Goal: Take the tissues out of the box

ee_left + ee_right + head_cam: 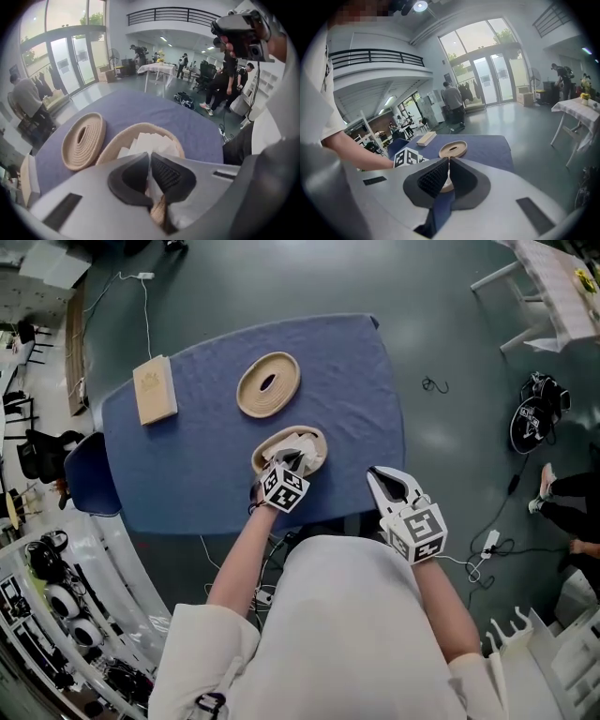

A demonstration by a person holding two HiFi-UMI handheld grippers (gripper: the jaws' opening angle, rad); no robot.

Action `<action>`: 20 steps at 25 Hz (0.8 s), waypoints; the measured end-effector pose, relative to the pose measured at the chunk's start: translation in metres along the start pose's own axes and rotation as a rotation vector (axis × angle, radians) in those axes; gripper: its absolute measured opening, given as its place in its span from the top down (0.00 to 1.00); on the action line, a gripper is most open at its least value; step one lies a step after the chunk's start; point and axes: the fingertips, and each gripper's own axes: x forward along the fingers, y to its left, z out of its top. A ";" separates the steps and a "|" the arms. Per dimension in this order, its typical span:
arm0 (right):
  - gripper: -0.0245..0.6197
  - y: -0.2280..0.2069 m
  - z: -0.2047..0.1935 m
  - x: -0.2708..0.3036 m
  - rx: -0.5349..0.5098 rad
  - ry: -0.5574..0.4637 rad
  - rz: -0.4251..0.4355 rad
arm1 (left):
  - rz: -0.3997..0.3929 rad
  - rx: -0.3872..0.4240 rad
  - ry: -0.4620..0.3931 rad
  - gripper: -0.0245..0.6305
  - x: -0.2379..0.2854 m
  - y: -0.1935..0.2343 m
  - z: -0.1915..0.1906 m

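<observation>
As the woven lid (268,383) lies aside, woven box (314,435): open.
Left gripper (149,159): pinching a tissue (152,142) to lift.
Right gripper (448,161): closed, empty, parked clear.

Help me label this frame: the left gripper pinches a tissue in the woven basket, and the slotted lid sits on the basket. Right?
Not quite. The slotted lid is off: the head view shows it lying on the blue cloth beyond the woven basket, apart from it. The left gripper does pinch a tissue in the basket.
</observation>
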 end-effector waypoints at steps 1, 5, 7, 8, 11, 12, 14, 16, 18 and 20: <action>0.91 0.000 0.001 -0.001 -0.004 -0.002 0.005 | 0.011 -0.007 -0.013 0.93 -0.005 0.000 0.002; 0.91 0.001 0.004 -0.006 -0.020 -0.013 0.026 | 0.061 -0.046 -0.058 0.93 -0.024 0.000 0.009; 0.91 0.002 0.006 -0.007 -0.028 -0.018 0.037 | 0.084 -0.067 -0.077 0.93 -0.035 0.001 0.011; 0.91 0.002 0.008 -0.008 -0.034 -0.020 0.043 | 0.095 -0.080 -0.088 0.93 -0.040 0.002 0.012; 0.91 0.004 0.016 -0.011 -0.060 -0.028 0.064 | 0.128 -0.127 -0.121 0.93 -0.057 0.004 0.016; 0.91 0.004 0.018 -0.012 -0.069 -0.031 0.072 | 0.141 -0.144 -0.131 0.93 -0.062 0.004 0.017; 0.91 0.007 0.023 -0.014 -0.084 -0.036 0.087 | 0.165 -0.176 -0.149 0.93 -0.072 0.006 0.017; 0.91 0.011 0.027 -0.014 -0.099 -0.040 0.100 | 0.184 -0.204 -0.167 0.93 -0.083 0.007 0.017; 0.91 0.014 0.031 -0.015 -0.116 -0.043 0.115 | 0.203 -0.228 -0.190 0.93 -0.094 0.008 0.018; 0.91 0.014 0.035 -0.016 -0.134 -0.048 0.128 | 0.222 -0.252 -0.215 0.93 -0.105 0.007 0.022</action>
